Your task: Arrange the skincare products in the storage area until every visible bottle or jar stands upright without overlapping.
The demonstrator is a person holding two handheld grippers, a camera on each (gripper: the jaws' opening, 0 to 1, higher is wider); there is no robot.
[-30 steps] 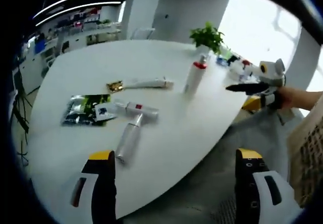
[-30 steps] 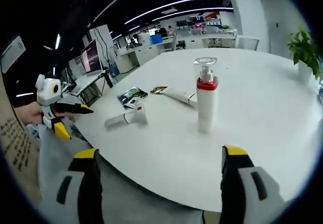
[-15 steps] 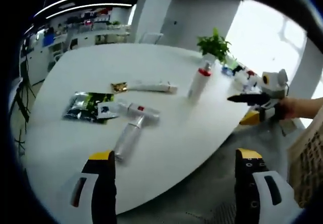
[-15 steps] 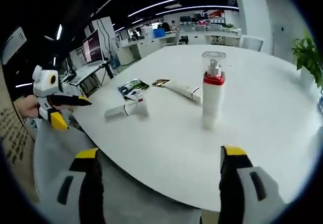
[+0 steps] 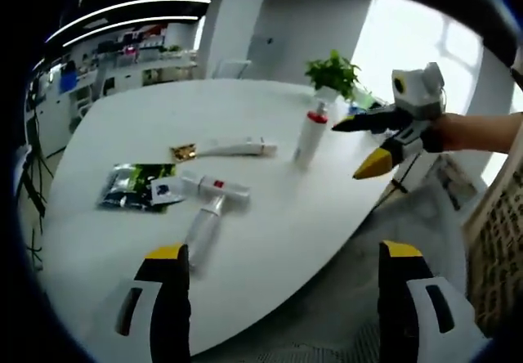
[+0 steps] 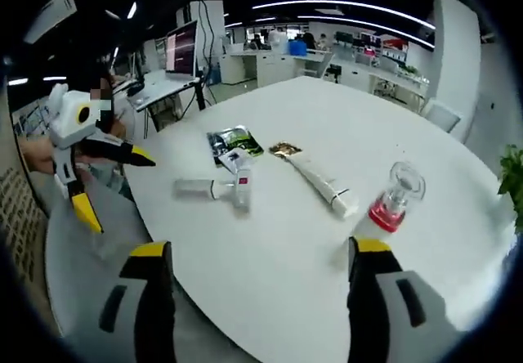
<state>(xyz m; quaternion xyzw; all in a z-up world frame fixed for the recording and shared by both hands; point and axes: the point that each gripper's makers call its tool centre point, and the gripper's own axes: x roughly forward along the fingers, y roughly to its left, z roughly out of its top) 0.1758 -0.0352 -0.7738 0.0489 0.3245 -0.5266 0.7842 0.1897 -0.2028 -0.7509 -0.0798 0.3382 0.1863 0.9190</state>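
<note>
On the white table (image 5: 270,240) one pump bottle (image 5: 310,136), white with a red collar and a clear cap, is standing upright near the far edge. The other products are lying flat: a white tube (image 5: 229,147) with a gold end, a short white bottle (image 5: 214,185) with a red mark, and a slim white bottle (image 5: 202,230) that is touching it at one end. Just beside them a dark green sachet (image 5: 129,185) is lying with a small card on it.

The left gripper (image 5: 278,298) is hovering near the table's edge with its jaws spread wide, holding nothing. The right gripper (image 6: 257,298) is also spread and empty (it is hanging over the table, with the upright bottle just beside its right jaw). A green plant (image 5: 333,70) is standing behind the bottle.
</note>
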